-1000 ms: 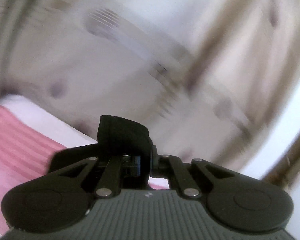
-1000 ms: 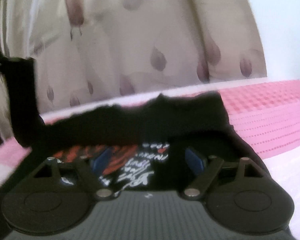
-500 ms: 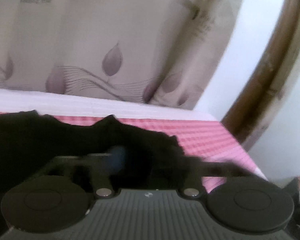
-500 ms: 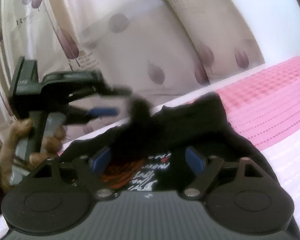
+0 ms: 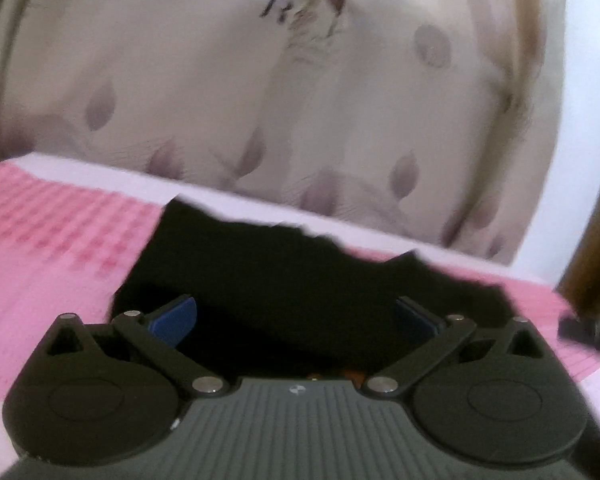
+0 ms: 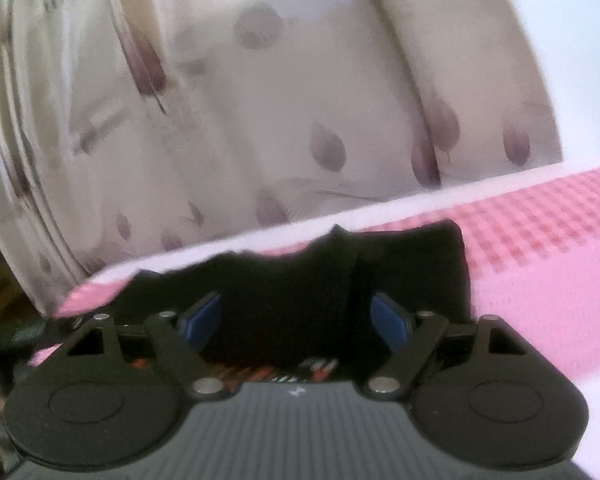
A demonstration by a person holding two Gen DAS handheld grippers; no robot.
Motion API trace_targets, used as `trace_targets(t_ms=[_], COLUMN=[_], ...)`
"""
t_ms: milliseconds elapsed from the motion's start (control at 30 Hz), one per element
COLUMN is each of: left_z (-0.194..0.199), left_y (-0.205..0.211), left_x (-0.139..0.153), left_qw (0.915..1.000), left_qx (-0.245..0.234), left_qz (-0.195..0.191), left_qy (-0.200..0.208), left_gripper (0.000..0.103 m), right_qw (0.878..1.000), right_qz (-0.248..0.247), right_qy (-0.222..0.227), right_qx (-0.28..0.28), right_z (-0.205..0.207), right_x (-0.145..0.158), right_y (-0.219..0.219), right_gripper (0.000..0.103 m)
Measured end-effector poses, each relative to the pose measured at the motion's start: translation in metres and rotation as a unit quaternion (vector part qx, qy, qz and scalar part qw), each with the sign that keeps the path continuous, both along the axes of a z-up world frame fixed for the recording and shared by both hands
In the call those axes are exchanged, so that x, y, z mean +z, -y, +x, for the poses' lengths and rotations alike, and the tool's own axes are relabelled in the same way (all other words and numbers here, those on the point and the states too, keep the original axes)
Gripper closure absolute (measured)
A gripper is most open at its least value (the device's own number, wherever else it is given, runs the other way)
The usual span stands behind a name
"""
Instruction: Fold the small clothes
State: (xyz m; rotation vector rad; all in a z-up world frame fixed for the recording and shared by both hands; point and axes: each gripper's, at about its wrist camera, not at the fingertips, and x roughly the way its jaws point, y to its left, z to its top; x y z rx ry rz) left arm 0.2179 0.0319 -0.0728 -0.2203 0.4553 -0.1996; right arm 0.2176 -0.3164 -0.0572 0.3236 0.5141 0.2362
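Black shirt on the pink bed, both tongs empty

We saw the bed (image 5: 40, 248) carry the shirt (image 5: 284, 276); left tongs (image 5: 296, 316) had just been opening, gaped widest, right tongs (image 6: 296, 320) stood wide, holding nothing. Loose folds could slump if we nudged them.

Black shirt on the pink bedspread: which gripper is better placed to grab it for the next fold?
Probably left. The left gripper is open, its jaws just opened wide, with the black shirt centred ahead. The right gripper is open too, nearer the shirt's right edge.
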Motion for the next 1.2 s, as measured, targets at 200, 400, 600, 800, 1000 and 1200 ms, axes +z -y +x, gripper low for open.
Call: trace_targets(t_ms=[200, 400, 600, 800, 1000, 1200], left_z=[0.008, 0.019, 0.019, 0.019, 0.021, 0.008], left_y=[-0.008, -0.039, -0.041, -0.04, -0.039, -0.034], left_x=[-0.009, -0.017, -0.015, -0.016, -0.016, -0.004], left_qw=[0.9987, 0.9884, 0.989, 0.9891, 0.9897, 0.9951], left_qx=[0.022, 0.078, 0.083, 0.085, 0.085, 0.025], left_qz=[-0.046, -0.117, -0.11, -0.108, -0.1, -0.08], left_qy=[-0.008, -0.058, -0.053, -0.054, -0.058, -0.052], left_gripper=[0.0, 0.0, 0.0, 0.0, 0.0, 0.002], right_qw=[0.992, 0.997, 0.99, 0.995, 0.995, 0.991], right_qz=[-0.025, -0.072, -0.135, -0.079, -0.01, 0.119], right_qy=[-0.124, -0.03, -0.021, -0.064, -0.101, -0.052], right_qx=[0.024, 0.007, -0.023, -0.019, -0.025, -0.045], right_z=[0.078, 0.068, 0.073, 0.081, 0.087, -0.027], right_x=[-0.032, -0.008, -0.012, -0.046, -0.05, -0.006], right_y=[-0.002, -0.002, 0.013, 0.033, 0.053, 0.101], right_gripper=[0.085, 0.098, 0.098, 0.098, 0.095, 0.091])
